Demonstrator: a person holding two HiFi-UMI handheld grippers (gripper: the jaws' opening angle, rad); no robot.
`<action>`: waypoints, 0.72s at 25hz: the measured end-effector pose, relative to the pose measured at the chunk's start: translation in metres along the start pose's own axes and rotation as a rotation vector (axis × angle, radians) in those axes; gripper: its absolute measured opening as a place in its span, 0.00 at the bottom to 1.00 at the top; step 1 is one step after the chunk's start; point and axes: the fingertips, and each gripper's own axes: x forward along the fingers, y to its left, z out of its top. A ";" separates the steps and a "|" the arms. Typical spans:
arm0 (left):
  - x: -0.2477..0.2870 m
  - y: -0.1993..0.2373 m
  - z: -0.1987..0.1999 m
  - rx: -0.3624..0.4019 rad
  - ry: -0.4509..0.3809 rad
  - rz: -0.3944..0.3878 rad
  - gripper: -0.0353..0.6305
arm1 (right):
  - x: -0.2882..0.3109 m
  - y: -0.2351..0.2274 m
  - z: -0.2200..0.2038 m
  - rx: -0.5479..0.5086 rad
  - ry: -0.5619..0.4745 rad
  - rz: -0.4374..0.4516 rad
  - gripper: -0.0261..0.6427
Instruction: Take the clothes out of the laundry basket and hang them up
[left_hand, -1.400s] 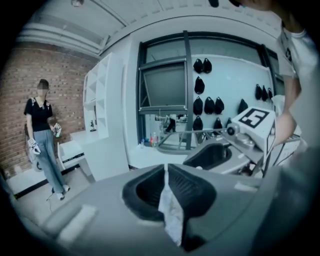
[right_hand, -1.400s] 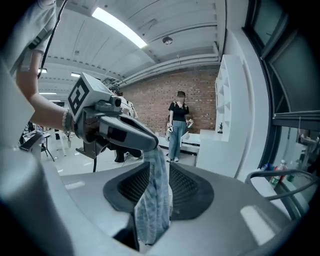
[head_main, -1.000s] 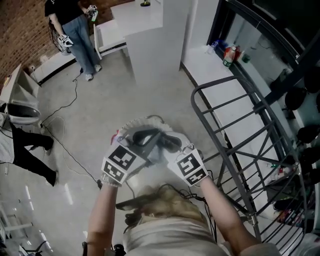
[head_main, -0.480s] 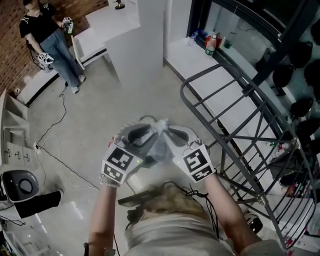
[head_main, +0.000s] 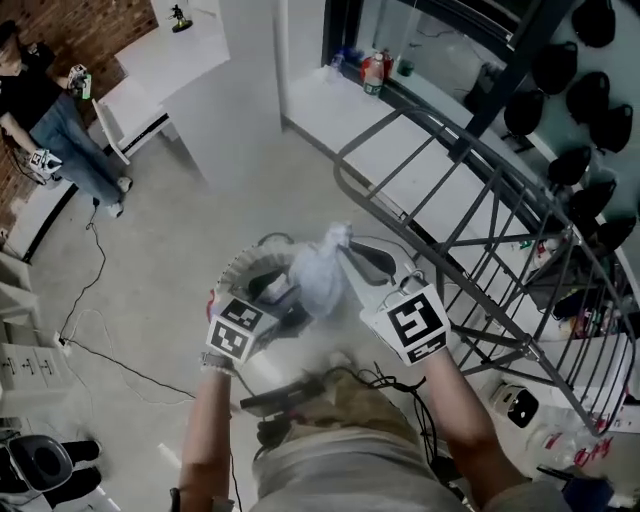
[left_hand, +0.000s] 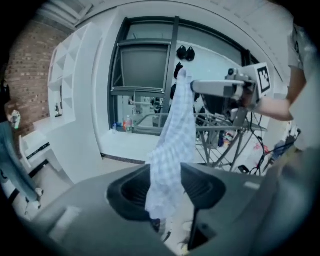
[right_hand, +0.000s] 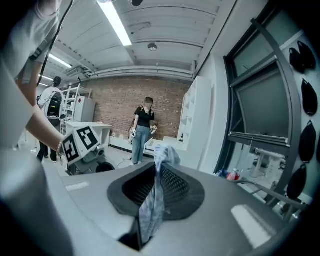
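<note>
Compared to a second ago, the left gripper (head_main: 280, 295) has dropped lower and its jaws have just been opening. They're released now, with the checked cloth (head_main: 318, 278) dangling loose between them. The right gripper (head_main: 352, 255) has come up and is clenched on the cloth's top end. The head view swung too, so the drying rack (head_main: 470, 230) now fills 12 to 4 o'clock, and the bystander (head_main: 45, 120) sits at 10 o'clock, cut off by the edge. A pale curved rim (head_main: 232, 268) at 9 o'clock of the cloth is mostly covered by the grippers, can't tell if it's the basket. Count: one cloth, two grippers, one rack, one bystander, plus a second person (right_hand: 50, 112) in the right gripper view.
</note>
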 end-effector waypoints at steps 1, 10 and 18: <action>0.003 0.002 -0.007 -0.004 0.017 -0.013 0.34 | -0.003 0.001 0.003 -0.003 0.000 -0.014 0.09; 0.034 -0.011 -0.030 0.028 0.090 -0.145 0.40 | -0.047 0.005 0.021 0.040 -0.022 -0.170 0.09; 0.051 -0.058 -0.015 0.143 0.061 -0.257 0.22 | -0.098 0.006 0.023 0.065 -0.014 -0.329 0.09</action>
